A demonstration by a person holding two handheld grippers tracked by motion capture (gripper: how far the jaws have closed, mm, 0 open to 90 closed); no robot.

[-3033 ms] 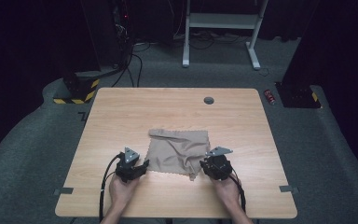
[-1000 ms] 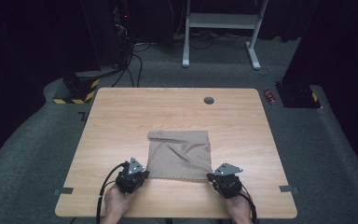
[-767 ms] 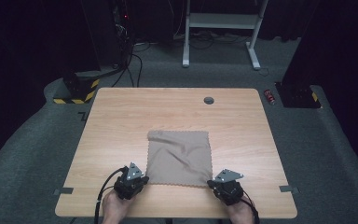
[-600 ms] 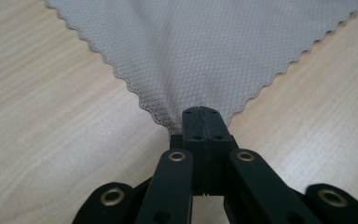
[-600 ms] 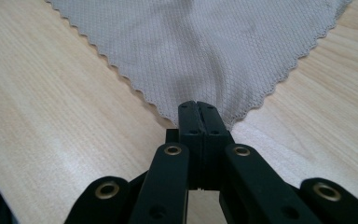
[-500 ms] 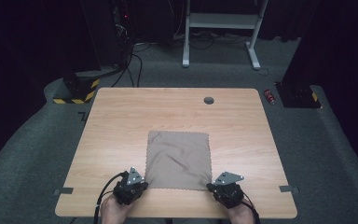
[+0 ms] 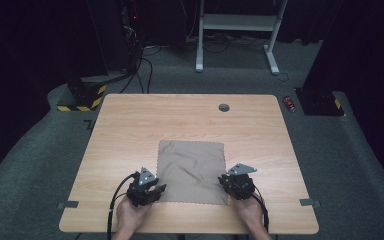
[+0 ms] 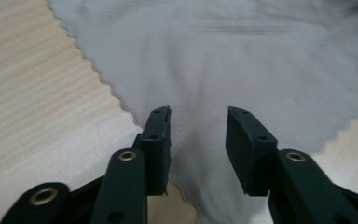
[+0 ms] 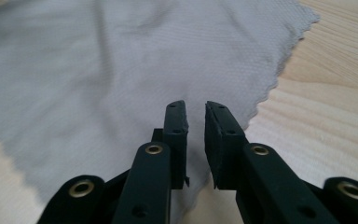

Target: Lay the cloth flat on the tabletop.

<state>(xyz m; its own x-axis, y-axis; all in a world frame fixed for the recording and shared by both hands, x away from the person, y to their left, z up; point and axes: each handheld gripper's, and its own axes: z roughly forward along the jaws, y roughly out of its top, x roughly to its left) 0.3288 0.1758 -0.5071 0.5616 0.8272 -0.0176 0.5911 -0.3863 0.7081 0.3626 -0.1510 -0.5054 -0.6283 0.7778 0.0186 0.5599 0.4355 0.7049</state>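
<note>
A grey-brown cloth [image 7: 192, 170] with zigzag-cut edges lies spread flat on the wooden table [image 7: 130, 125], towards its near side. My left gripper [image 7: 156, 189] sits at the cloth's near left corner and my right gripper [image 7: 226, 179] at its near right corner. In the left gripper view the cloth [image 8: 242, 56] lies under the left gripper [image 8: 198, 114], whose jaws stand well apart, having just been opening, with nothing pinched. In the right gripper view the right gripper [image 9: 196, 105] shows a narrow gap after just opening, over the cloth [image 9: 98, 60], with nothing gripped.
A round cable hole [image 7: 224, 107] sits near the table's far edge. Tape marks [image 7: 69, 205] lie by the near corners. Beyond the table stand a white desk frame [image 7: 240, 25], a yellow-and-black striped box [image 7: 82, 95] and a red can [image 7: 290, 102] on the floor.
The rumpled cloth was drawn towards the near edge and now lies flat. Both grippers moved back with it, then edged forward a little.
</note>
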